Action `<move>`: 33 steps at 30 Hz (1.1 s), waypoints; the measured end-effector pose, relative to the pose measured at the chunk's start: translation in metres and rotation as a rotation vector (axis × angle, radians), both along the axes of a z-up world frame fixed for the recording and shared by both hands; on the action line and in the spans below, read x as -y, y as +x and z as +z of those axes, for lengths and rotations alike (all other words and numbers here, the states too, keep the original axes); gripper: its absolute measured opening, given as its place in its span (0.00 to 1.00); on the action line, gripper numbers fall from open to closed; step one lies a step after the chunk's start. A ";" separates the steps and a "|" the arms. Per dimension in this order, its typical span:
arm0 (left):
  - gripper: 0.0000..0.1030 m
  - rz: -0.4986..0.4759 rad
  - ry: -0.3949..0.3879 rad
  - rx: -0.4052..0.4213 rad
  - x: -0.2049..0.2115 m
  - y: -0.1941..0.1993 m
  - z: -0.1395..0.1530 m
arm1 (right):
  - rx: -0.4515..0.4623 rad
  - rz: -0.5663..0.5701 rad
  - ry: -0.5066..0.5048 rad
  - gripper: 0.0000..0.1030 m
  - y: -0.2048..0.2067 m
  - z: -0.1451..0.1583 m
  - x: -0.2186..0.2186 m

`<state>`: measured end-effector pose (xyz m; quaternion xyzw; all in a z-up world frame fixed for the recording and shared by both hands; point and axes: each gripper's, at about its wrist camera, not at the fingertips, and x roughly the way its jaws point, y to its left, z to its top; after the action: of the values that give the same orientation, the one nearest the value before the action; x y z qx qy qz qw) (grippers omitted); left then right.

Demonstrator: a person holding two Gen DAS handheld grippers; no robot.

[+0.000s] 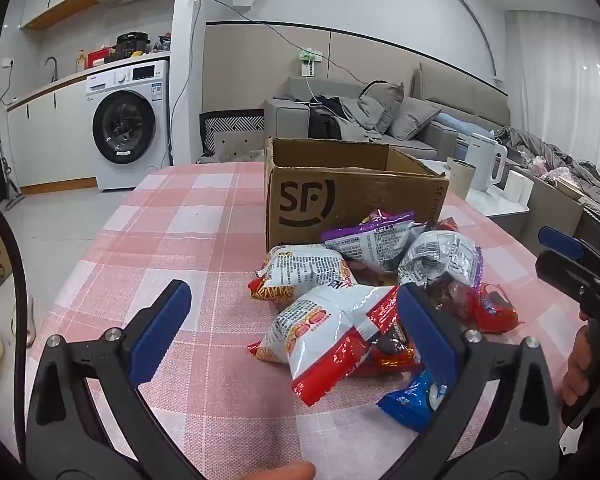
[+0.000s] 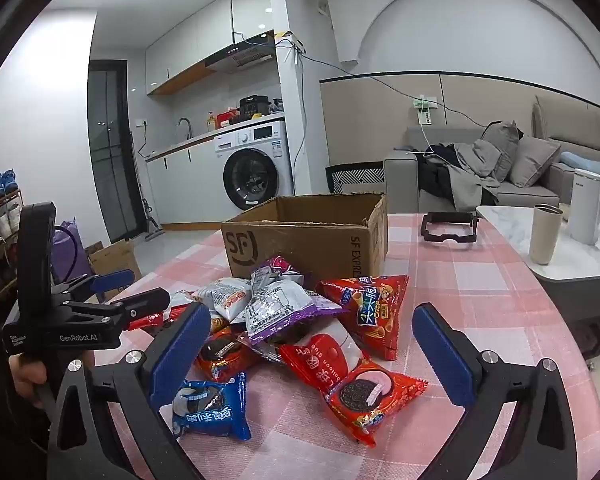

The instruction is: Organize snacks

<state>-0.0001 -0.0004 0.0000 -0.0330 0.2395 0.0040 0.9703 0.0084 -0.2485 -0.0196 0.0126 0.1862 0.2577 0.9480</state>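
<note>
A washing machine (image 2: 253,176) stands under the kitchen counter. A grey sofa (image 1: 416,128) carries cushions and clothing. A white kettle (image 2: 590,206) and beige cup (image 2: 545,234) stand on a side table (image 2: 580,264).

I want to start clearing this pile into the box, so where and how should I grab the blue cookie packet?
Take the blue cookie packet with the right gripper, which is open. The packet lies flat at the near edge of the pile, nothing on top. Come down from the near side and pinch across its short width, at the puffy middle rather than the thin crimped ends. That probably holds best.
</note>
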 end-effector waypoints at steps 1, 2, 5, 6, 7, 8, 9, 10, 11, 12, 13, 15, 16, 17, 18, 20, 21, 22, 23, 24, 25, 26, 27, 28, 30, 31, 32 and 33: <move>0.99 0.000 0.004 0.000 0.001 0.000 0.000 | -0.002 0.001 0.015 1.00 0.000 0.000 0.000; 0.99 -0.004 0.006 0.001 0.002 -0.001 0.000 | -0.004 0.001 0.013 1.00 0.000 0.000 0.000; 0.99 -0.006 0.002 -0.005 0.000 0.001 -0.006 | -0.003 -0.002 0.002 1.00 -0.001 0.000 0.001; 0.99 -0.008 0.002 -0.005 0.000 0.002 -0.006 | -0.001 -0.001 0.000 1.00 -0.002 0.000 0.001; 0.99 -0.012 0.002 -0.007 0.001 0.003 -0.005 | -0.014 -0.002 -0.008 1.00 0.002 -0.001 -0.001; 0.99 -0.013 0.001 -0.008 0.001 0.002 -0.004 | -0.013 -0.001 -0.010 1.00 0.002 0.000 -0.001; 0.99 -0.013 0.002 -0.008 0.001 0.003 -0.004 | -0.011 -0.002 -0.012 1.00 0.001 0.000 -0.001; 0.99 -0.011 0.000 -0.009 0.001 0.003 -0.004 | -0.011 -0.004 -0.014 1.00 0.003 0.000 -0.002; 0.99 -0.012 0.000 -0.010 0.001 0.003 -0.004 | -0.010 -0.004 -0.016 1.00 0.004 0.000 -0.002; 0.99 -0.013 -0.001 -0.011 0.001 0.003 -0.003 | -0.009 -0.005 -0.017 1.00 0.002 -0.001 -0.001; 0.99 -0.015 -0.001 -0.012 0.001 0.003 -0.003 | -0.008 -0.007 -0.018 1.00 0.002 0.000 -0.002; 0.99 -0.016 -0.002 -0.012 0.001 0.003 -0.003 | -0.007 -0.005 -0.020 1.00 0.002 0.000 -0.002; 0.99 -0.017 -0.002 -0.012 0.001 0.003 -0.003 | -0.006 -0.007 -0.023 1.00 0.002 -0.001 -0.003; 0.99 -0.017 -0.002 -0.012 0.001 0.004 -0.003 | -0.006 -0.006 -0.023 1.00 0.002 0.000 -0.003; 0.99 -0.017 -0.002 -0.012 0.001 0.003 -0.003 | -0.009 -0.005 -0.022 1.00 0.003 -0.001 -0.003; 0.99 -0.016 -0.002 -0.012 0.002 0.003 -0.003 | -0.010 -0.012 -0.017 1.00 0.000 0.001 -0.001; 0.99 -0.017 -0.001 -0.012 0.002 0.004 -0.003 | -0.010 -0.011 -0.016 1.00 0.000 0.001 0.000; 0.99 -0.016 -0.002 -0.013 0.002 0.003 -0.003 | -0.010 -0.011 -0.016 1.00 -0.001 0.001 0.000; 0.99 -0.017 0.000 -0.012 0.002 0.003 -0.003 | -0.010 -0.013 -0.018 1.00 -0.001 0.001 0.000; 0.99 -0.017 0.000 -0.012 0.003 0.003 -0.004 | -0.011 -0.013 -0.019 1.00 0.000 0.001 0.000; 0.99 -0.016 0.000 -0.013 0.002 0.003 -0.003 | -0.011 -0.013 -0.020 1.00 0.000 0.001 0.000; 0.99 -0.015 0.000 -0.012 0.002 0.003 -0.003 | -0.011 -0.012 -0.019 1.00 0.000 0.001 0.000; 0.99 -0.015 -0.001 -0.012 0.002 0.003 -0.003 | -0.011 -0.013 -0.018 1.00 0.000 0.001 0.000; 0.99 -0.016 -0.001 -0.012 0.002 0.003 -0.003 | -0.012 -0.014 -0.019 1.00 0.000 0.001 0.000; 0.99 -0.016 0.000 -0.012 0.002 0.003 -0.003 | -0.010 -0.012 -0.019 1.00 0.000 0.002 -0.001; 0.99 -0.016 -0.001 -0.012 0.002 0.003 -0.003 | -0.010 -0.013 -0.020 1.00 0.000 0.001 -0.001; 0.99 -0.017 0.000 -0.012 0.002 0.003 -0.003 | -0.011 -0.012 -0.020 1.00 0.000 0.001 -0.001; 0.99 -0.015 -0.001 -0.012 0.002 0.003 -0.003 | -0.011 -0.012 -0.020 1.00 0.000 0.002 -0.001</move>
<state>0.0032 -0.0026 -0.0033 -0.0315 0.2456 -0.0033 0.9688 0.0080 -0.2477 -0.0181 0.0056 0.1937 0.2501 0.9486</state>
